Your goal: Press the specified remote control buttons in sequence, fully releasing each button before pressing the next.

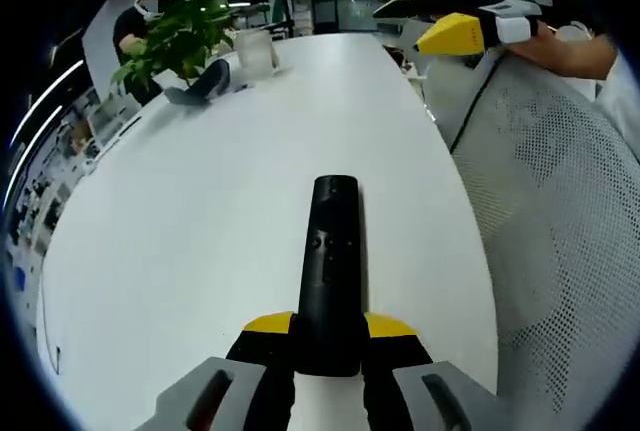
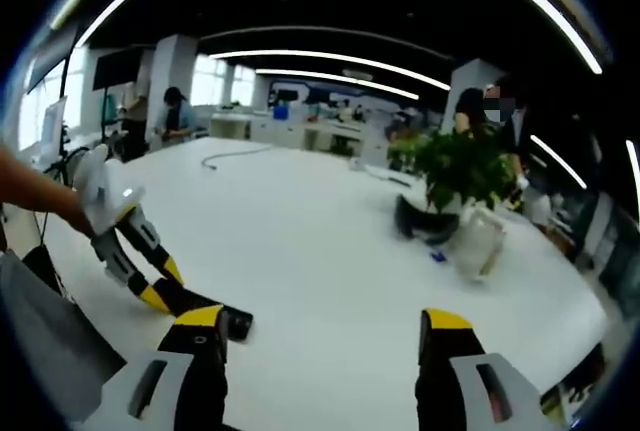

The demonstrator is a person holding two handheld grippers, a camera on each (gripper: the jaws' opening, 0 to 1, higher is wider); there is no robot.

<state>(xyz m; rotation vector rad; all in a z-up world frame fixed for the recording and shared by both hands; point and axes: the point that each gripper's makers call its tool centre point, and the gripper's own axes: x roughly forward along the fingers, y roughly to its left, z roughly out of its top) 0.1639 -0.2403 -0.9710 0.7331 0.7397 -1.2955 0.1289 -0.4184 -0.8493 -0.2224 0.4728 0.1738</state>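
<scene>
a long white table (image 1: 200, 211) runs away from both cameras; in the right gripper view its surface (image 2: 320, 251) spreads wide under curved ceiling lights. at the right of the left gripper view stands a white mesh chair back (image 1: 560, 201). a leafy potted plant (image 1: 175, 36) sits at the far end of the table, with a dark object and a pale translucent container (image 1: 255, 51) just beside it; the right gripper view shows the same plant (image 2: 455, 171) and container (image 2: 478, 241) off to its right. people stand or sit in the background.

the black remote control (image 1: 330, 271) lies lengthwise along the table, its near end pinched between the yellow-tipped jaws of the left gripper (image 1: 330, 336), which are closed against its sides. the right gripper view shows that gripper (image 2: 150, 271) coming in from the left, held by a hand, with the dark end of the remote (image 2: 235, 326) at its tip on the table.

the right gripper (image 2: 325, 336) hangs above the table with its jaws spread wide and nothing between them. in the left gripper view it appears at the top right (image 1: 455, 31), well apart from the remote.
</scene>
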